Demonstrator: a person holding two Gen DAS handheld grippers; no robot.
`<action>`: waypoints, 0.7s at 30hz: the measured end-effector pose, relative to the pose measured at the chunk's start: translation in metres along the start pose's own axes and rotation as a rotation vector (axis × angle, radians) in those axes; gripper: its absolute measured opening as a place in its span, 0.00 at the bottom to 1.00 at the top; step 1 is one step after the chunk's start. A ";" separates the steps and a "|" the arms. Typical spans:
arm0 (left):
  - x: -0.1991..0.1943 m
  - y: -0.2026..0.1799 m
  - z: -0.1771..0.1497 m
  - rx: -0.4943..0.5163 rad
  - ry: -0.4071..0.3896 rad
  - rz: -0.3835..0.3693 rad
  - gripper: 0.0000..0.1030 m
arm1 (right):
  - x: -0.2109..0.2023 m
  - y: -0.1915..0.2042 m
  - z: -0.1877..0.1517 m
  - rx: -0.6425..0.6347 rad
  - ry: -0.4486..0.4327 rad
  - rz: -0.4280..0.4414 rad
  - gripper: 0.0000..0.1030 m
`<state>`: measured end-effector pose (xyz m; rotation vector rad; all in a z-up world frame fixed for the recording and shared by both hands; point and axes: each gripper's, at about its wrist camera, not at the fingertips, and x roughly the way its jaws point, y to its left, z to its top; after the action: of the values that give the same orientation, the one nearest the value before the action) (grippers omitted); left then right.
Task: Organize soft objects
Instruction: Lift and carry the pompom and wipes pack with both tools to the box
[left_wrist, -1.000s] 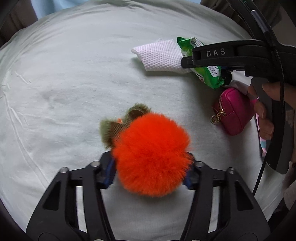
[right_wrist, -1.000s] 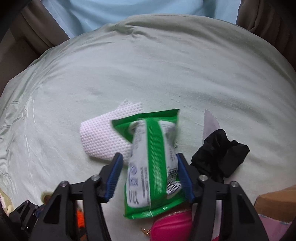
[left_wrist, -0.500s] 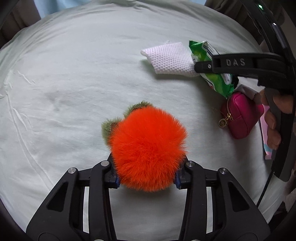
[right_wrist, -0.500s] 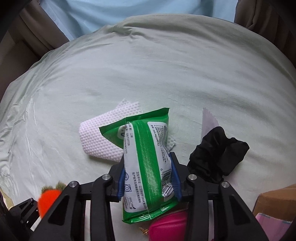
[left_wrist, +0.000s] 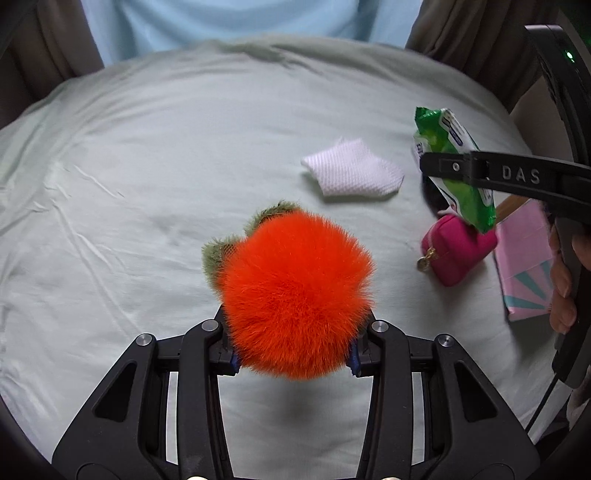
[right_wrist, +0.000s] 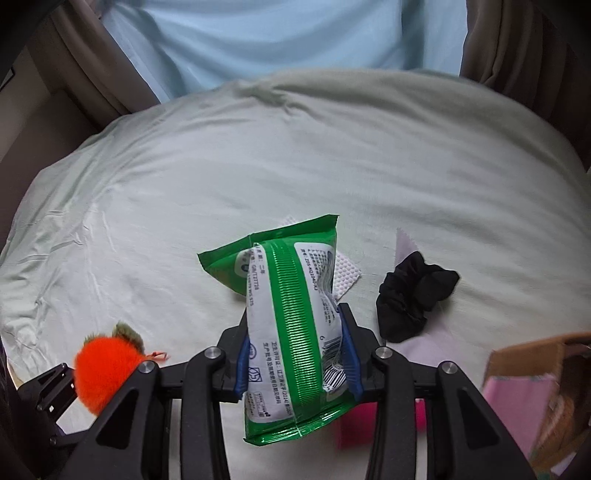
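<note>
Left wrist view: left claw (left_wrist: 293, 341) pinches orange pompom (left_wrist: 295, 295), fingertips hidden; right claw (right_wrist: 295, 356) pinches green packet (right_wrist: 291, 332).

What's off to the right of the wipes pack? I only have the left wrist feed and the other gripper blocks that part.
Observer: A black scrunchie lies on the sheet there, apart from the green wipes pack.
Operator: How is the pack held?
Observer: The right gripper is shut on its middle, blue pads pressed into both sides, seam facing the camera.
Operator: Anything under the scrunchie?
Observer: A pale lilac cloth sticks out behind it.
Operator: And my side?
Observer: From the right wrist view, the left gripper holds the orange pom-pom clear above the sheet.
</note>
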<state>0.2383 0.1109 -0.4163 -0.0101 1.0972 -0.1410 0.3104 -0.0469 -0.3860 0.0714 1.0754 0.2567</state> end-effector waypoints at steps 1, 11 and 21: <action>-0.011 0.002 0.000 0.001 -0.012 0.000 0.35 | -0.009 0.003 -0.001 0.001 -0.010 -0.001 0.36; -0.108 -0.001 0.026 0.014 -0.135 -0.030 0.36 | -0.111 0.035 -0.020 0.055 -0.088 0.013 0.36; -0.189 -0.045 0.043 0.047 -0.205 -0.100 0.36 | -0.219 0.034 -0.053 0.136 -0.168 -0.009 0.36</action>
<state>0.1866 0.0864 -0.2259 -0.0365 0.8884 -0.2496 0.1600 -0.0700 -0.2166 0.2069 0.9250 0.1665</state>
